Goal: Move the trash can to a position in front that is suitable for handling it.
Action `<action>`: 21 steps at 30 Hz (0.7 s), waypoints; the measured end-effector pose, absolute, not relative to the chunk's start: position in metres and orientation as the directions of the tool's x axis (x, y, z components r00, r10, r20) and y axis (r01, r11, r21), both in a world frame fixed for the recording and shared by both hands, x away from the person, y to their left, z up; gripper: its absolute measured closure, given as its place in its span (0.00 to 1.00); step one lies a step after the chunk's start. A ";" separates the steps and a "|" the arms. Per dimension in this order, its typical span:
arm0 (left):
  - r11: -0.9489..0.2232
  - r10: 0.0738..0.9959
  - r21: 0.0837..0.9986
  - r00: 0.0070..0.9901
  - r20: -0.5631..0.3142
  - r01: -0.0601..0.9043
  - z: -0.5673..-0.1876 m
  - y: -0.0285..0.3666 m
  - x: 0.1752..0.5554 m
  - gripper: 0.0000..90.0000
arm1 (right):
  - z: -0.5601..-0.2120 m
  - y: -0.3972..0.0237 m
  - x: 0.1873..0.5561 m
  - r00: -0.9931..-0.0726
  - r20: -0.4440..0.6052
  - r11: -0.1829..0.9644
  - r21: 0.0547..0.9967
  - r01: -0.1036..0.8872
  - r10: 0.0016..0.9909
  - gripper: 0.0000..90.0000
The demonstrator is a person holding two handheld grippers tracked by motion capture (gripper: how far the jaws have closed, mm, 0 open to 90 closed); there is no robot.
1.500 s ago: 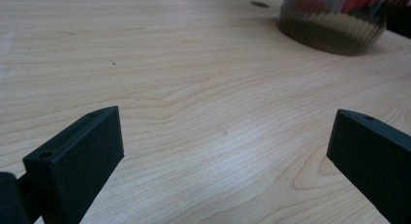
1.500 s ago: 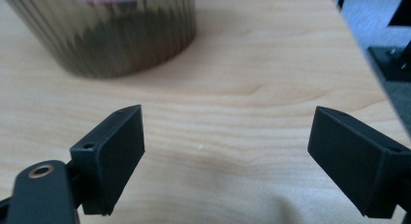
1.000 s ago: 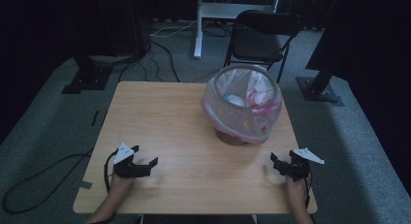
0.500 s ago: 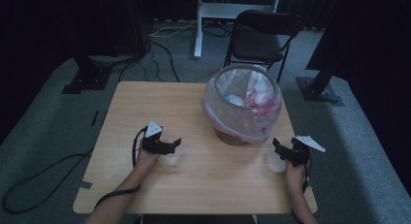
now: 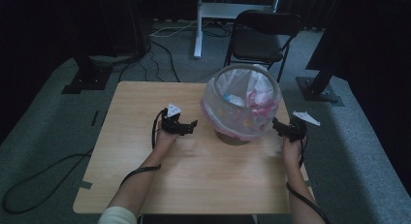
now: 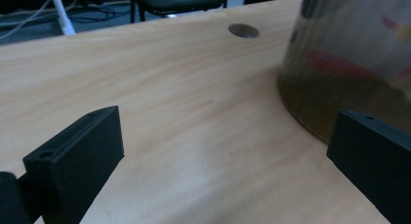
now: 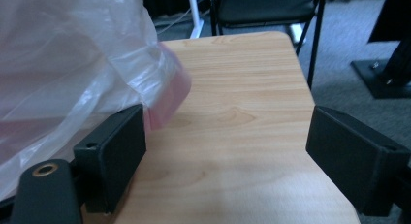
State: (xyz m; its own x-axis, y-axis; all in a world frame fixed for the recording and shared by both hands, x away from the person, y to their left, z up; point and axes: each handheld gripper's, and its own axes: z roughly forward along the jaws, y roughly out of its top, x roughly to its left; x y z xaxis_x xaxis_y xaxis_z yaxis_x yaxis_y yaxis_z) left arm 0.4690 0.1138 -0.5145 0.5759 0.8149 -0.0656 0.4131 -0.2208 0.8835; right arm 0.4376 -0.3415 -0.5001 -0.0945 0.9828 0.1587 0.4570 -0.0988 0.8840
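Jaws of the left gripper (image 5: pixel 193 125) stand wide apart with nothing between them, just beside the left side of the bin (image 5: pixel 241 107) near its base; the left gripper view has bare table (image 6: pixel 160 88) between its jaws and the bin's lower wall (image 6: pixel 349 64) close to one of them. The right gripper (image 5: pixel 277 127) is likewise spread wide and holds nothing, and in the right gripper view one jaw sits against the hanging fold of the plastic liner (image 7: pixel 72 54). The bin stands upright toward the far right part of the table (image 5: pixel 145 185), between the two grippers. A clear liner with a pink tint is folded over its round rim, and crumpled white and pink scraps lie inside.
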 end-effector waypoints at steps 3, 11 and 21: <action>-0.215 0.828 0.885 0.558 -0.060 0.413 -0.508 0.108 0.480 0.00 | -0.496 -0.342 0.447 -0.088 0.162 -0.102 0.877 0.469 0.983 0.15; -0.241 0.822 0.885 0.569 -0.032 0.399 -0.487 0.087 0.496 0.00 | -0.481 -0.334 0.471 -0.104 0.147 -0.086 0.890 0.448 0.984 0.15; -0.236 0.814 0.890 0.580 -0.038 0.389 -0.479 0.076 0.496 0.00 | -0.473 -0.321 0.475 -0.228 0.155 -0.042 0.900 0.434 0.961 0.16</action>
